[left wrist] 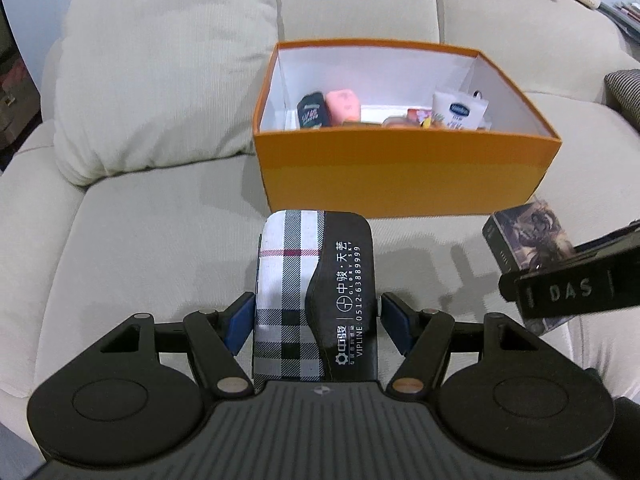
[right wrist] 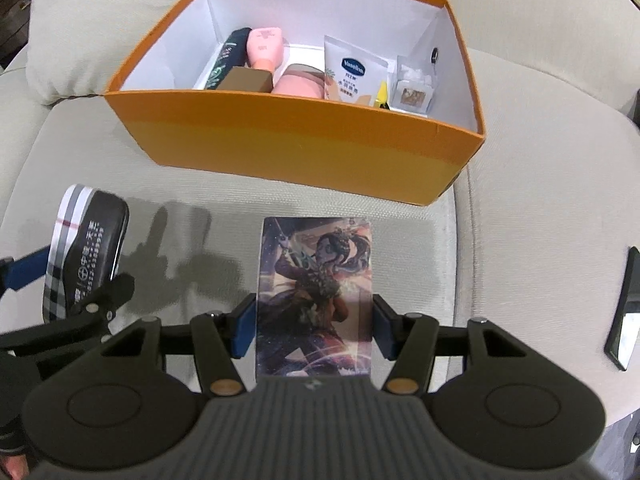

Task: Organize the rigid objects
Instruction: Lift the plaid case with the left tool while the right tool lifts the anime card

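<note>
Sofa cushions (left wrist: pixel 140 240) in a pale cream fabric are seen beneath two hand-held tongs, with an open orange box (left wrist: pixel 400 168) resting on the seat at the far side. In the left wrist view, the left tongs (left wrist: pixel 316 312) are clamped partway closed on a plaid and black glasses case (left wrist: pixel 316 280), which is held above the seat, near the box's front wall. In the right wrist view, the right tongs (right wrist: pixel 314 320) are closed on a flat illustrated card box (right wrist: pixel 318 280), gripped at both long edges and held above the cushion, just short of the orange box. Inside the orange box, a white Vaseline tube (right wrist: pixel 352 74), a pink item (right wrist: pixel 266 48) and a dark tube (right wrist: pixel 230 58) are seen. A dark flat object (right wrist: pixel 624 312) lies on the seat at the far right.
</note>
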The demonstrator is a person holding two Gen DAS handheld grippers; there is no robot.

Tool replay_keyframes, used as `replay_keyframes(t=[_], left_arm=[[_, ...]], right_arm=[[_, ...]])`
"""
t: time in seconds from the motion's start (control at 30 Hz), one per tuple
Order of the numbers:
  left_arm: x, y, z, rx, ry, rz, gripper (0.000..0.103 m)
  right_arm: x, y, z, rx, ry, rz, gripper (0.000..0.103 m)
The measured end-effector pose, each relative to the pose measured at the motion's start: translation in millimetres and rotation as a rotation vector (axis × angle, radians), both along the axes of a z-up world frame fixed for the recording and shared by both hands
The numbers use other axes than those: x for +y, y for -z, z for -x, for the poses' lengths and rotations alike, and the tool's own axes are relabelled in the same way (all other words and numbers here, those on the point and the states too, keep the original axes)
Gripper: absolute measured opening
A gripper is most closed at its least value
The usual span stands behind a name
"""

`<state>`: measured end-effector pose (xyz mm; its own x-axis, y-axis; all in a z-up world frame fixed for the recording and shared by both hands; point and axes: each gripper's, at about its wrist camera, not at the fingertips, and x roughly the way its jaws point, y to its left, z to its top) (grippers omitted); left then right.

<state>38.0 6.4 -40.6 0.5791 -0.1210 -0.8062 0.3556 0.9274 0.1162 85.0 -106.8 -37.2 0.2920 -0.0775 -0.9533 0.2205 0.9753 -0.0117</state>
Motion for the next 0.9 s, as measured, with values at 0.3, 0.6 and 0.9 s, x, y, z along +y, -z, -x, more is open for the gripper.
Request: replay_keyframes(t=[0.3, 0.6, 0.9], left_arm=[[-10.3, -24.4, 11.2, -0.066, 0.024, -0.003, 0.078], [-15.1, -42.6, 15.0, -0.106, 0.032, 0.001, 0.078], [-25.5, -56.4, 18.9, -0.140, 0.040, 0.000, 0.078]], right_arm=[[-5.0, -25.7, 17.9, -0.054, 0.011, 0.008, 0.059], [-12.2, -41.4, 31.2, -0.092, 0.017, 0.009, 0.059], [-19.9, -54.1, 39.7, -0.134, 0.024, -0.007, 0.059]])
